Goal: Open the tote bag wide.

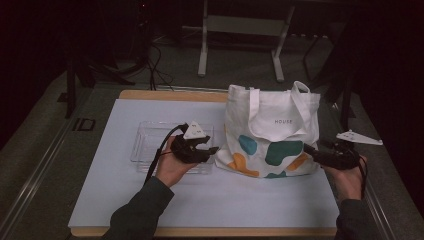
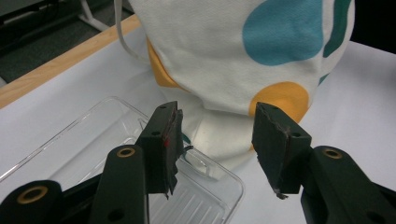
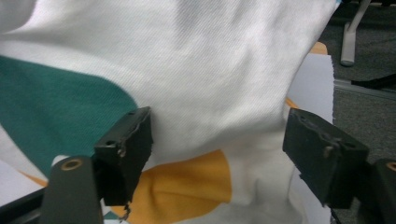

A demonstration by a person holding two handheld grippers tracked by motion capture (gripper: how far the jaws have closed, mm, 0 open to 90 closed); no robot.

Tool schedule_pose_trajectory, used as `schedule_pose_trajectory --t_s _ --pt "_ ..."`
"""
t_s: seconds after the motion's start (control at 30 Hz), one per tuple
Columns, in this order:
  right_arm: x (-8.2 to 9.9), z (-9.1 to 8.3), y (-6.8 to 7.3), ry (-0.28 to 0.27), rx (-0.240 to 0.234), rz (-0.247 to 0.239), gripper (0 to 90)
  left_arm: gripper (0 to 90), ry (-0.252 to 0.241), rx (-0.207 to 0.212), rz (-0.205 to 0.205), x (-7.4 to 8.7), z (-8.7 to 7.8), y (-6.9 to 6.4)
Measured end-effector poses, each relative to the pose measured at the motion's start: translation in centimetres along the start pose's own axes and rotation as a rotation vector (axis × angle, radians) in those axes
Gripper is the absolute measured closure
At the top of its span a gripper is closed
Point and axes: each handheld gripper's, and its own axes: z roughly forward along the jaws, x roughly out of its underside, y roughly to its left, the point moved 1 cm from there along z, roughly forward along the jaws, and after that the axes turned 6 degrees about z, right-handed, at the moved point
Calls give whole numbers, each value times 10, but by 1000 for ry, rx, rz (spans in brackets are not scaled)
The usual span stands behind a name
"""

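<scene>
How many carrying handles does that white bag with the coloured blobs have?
2. One handle loops down the left front of the tote bag; the other handle stands up at its top right. Any further strap behind the bag would be hidden.

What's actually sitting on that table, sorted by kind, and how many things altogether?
Cloth tote bag: 1
Clear plastic tray: 1
Hand-held tool: 2, left tool and right tool, both open
Total: 4

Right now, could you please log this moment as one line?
left claw: open, beside tote bag | right claw: open at bag | clear tray: empty
</scene>
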Motion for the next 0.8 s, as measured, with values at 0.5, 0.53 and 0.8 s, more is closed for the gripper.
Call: schedule_pose_trajectory --t_s 0.5,0.53,0.8 --pt "-12 11 -12 39 -74 -31 178 509 21 -13 -15 -16 23 22" --pt "-12 11 -13 42 -83 -31 182 509 23 -12 -16 -16 24 23" --pt "-12 12 -16 56 -106 -39 286 509 22 8 -19 -26 41 31"
